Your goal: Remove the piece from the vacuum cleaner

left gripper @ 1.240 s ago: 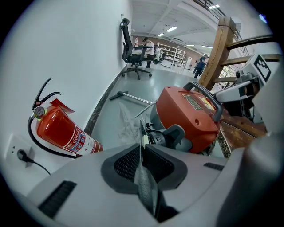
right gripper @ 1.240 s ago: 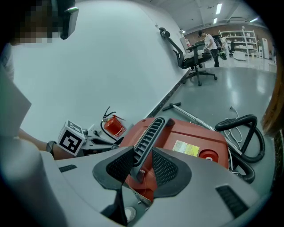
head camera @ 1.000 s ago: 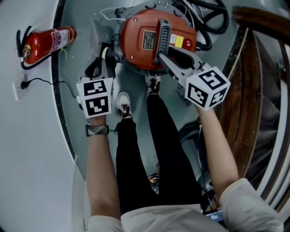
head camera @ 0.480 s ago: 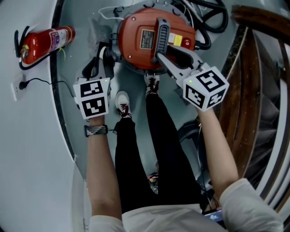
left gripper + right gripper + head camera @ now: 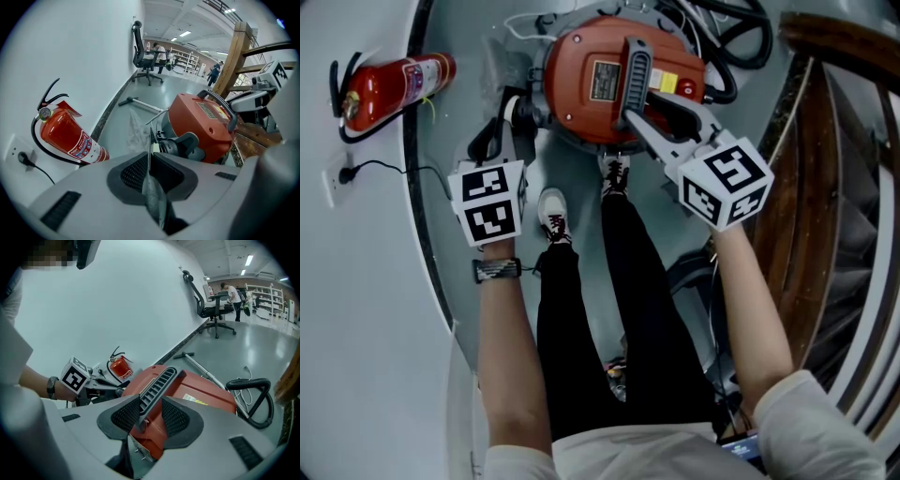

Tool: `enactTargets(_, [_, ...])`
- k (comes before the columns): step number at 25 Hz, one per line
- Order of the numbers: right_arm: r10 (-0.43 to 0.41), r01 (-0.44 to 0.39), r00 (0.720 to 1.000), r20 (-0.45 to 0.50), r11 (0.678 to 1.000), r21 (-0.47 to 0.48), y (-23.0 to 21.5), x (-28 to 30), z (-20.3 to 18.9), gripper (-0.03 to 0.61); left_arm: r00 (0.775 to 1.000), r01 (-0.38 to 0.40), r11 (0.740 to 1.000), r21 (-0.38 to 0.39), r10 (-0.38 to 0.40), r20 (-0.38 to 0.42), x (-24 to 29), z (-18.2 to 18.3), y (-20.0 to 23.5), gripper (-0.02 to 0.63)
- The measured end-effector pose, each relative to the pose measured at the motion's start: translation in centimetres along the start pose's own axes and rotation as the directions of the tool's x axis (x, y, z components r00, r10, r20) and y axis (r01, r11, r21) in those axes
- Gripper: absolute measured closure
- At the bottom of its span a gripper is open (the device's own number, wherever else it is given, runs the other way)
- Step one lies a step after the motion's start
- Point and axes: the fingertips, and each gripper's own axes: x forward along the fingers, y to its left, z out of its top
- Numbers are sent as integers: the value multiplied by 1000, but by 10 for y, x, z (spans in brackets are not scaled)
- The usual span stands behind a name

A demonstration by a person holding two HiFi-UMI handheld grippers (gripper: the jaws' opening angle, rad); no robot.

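One red vacuum cleaner [image 5: 591, 84] on the floor, and this person's got two tongs on it, one in each hand. The right tongs [image 5: 150, 411] are over the top of it. Their jaws have just been opening and stand apart, with the vacuum's one black ribbed handle [image 5: 636, 70] still between them. The left tongs [image 5: 149, 159] are down at the vacuum's side, by a black fitting there. Those jaws are nearly together and pinching a thin see-through sheet [image 5: 151, 187]; I can't tell what it belongs to.

Out past the left tongs, one red fire extinguisher [image 5: 394, 89] leans on the wall, with one wall socket [image 5: 342, 173] beside it. One black hose [image 5: 255, 399] loops beyond the right tongs. Two shoes [image 5: 555, 216] sit between the two tongs, toes right at the vacuum.
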Motion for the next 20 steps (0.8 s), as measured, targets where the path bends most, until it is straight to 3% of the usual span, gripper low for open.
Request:
enactTargets(7, [-3, 3, 1000, -10, 1000, -1, 0, 0, 0, 422, 1000, 5, 1000, 0, -5, 7, 0, 0, 1, 573])
enactTargets(13, [-4, 4, 1000, 2, 999, 33, -1, 0, -1, 422, 998, 51, 990, 130, -48, -26, 2, 1, -1, 537])
enactTargets(20, [2, -3, 1000, 5, 999, 36, 1, 0, 0, 423, 995, 72, 989, 130, -79, 54, 1, 28, -6, 521])
